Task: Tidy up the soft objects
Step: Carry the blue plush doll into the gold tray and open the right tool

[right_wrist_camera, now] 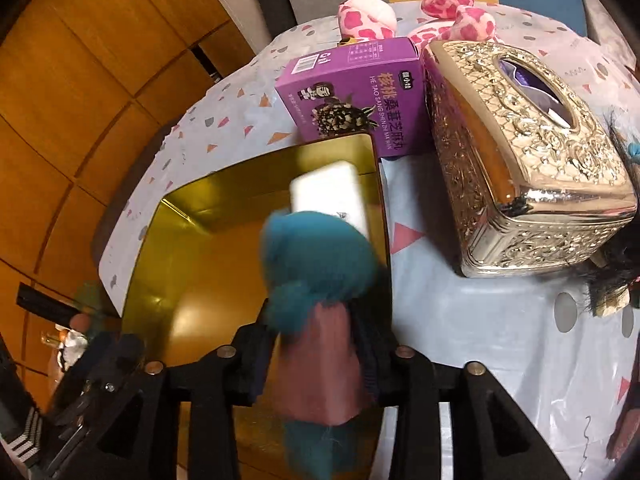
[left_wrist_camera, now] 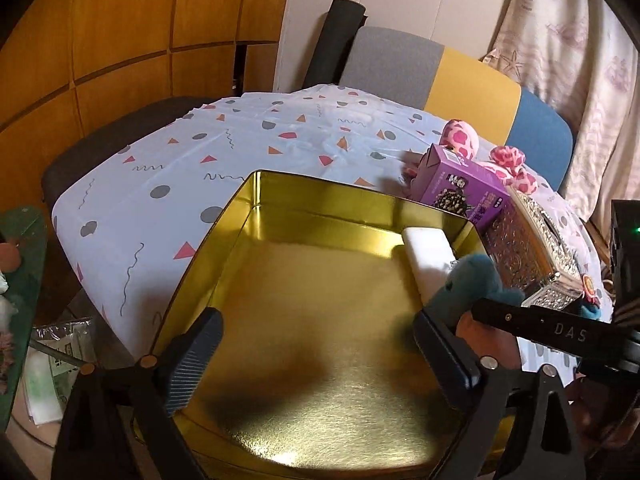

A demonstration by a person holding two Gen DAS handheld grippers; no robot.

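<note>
The right tongs [right_wrist_camera: 316, 344] hold a fuzzy blue and pink soft toy [right_wrist_camera: 316, 264] between their two black fingers, and the fingers press on its pink part. The toy's blue head sticks out past the finger tips and hangs over the right edge of the gold tin [right_wrist_camera: 192, 264]. In the left wrist view the same toy [left_wrist_camera: 476, 284] shows at the right side of the tin [left_wrist_camera: 320, 320], with the arm of the right tongs [left_wrist_camera: 480, 308] coming in from the right. The left tongs [left_wrist_camera: 316, 356] are wide open with nothing between their fingers, and they hang over the shiny gold floor of the tin. Inside the tin, in the far right corner, lies a white soft block [left_wrist_camera: 428, 260], just past the toy's head. The tin stands on a desk [left_wrist_camera: 160, 168] with a white cloth that has little triangles, dots and squiggles on it. Right behind the tin stands a purple box [right_wrist_camera: 360, 96] with a picture on its front, touching the tin's far edge. Beside the purple box is a shiny silver tissue box [right_wrist_camera: 520, 160] with swirly patterns and a hole on top. It stands just to the right of the tin. Behind both boxes are pink spotted plush toys [right_wrist_camera: 440, 16], partly hidden by the boxes. At the right edge of the right wrist view there is something dark and hairy [right_wrist_camera: 616, 272], but I cannot tell what it is. A grey, yellow and blue chair back [left_wrist_camera: 460, 76] stands behind the desk.
</note>
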